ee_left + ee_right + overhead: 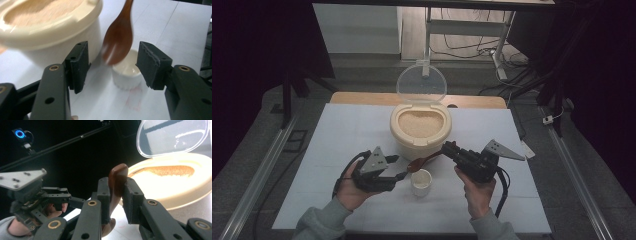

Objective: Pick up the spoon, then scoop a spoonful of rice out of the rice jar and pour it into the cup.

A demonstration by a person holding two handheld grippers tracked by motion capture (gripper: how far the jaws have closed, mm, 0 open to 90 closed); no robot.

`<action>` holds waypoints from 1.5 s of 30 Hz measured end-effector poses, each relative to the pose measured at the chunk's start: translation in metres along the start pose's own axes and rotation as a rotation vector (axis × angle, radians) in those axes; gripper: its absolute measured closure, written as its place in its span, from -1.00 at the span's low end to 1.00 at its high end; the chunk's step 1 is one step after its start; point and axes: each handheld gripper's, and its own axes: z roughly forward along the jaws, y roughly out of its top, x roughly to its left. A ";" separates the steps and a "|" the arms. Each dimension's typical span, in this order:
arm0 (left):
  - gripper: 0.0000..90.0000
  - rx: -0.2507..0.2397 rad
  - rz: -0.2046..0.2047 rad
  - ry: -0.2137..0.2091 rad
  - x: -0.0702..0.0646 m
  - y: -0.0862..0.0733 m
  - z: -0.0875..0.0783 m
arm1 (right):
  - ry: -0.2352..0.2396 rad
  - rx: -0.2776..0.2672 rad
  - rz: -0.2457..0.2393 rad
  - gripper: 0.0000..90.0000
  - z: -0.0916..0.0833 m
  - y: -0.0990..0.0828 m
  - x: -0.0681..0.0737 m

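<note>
Spoon of brown wood sits clamped by its handle in my right gripper, seen from the high view. Its bowl hangs above the small white cup, just in front of the cream rice tub. I judge the spoon light, stiff and smooth, best pinched on its flat handle. The tub is nearly full of pale grain, its clear lid upright behind.

From the left gripper view, my left gripper stands open, pads apart around the cup without touching. The cup looks empty, light and easily tipped.

From the right gripper view, my pads squeeze the spoon handle, tub beyond.
</note>
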 end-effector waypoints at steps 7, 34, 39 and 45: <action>-0.11 0.026 -0.104 0.029 0.023 -0.036 -0.020 | 0.018 -0.014 -0.002 0.70 -0.008 0.005 -0.011; -0.30 0.123 -0.274 0.089 0.053 -0.122 -0.043 | 0.009 -0.112 -0.083 0.71 -0.033 0.026 -0.018; -0.31 0.130 -0.289 0.081 0.057 -0.125 -0.042 | 0.001 -0.147 -0.106 0.71 -0.035 0.038 -0.019; -0.34 0.131 -0.282 0.072 0.056 -0.122 -0.039 | -0.034 -0.193 -0.131 0.71 -0.031 0.058 -0.027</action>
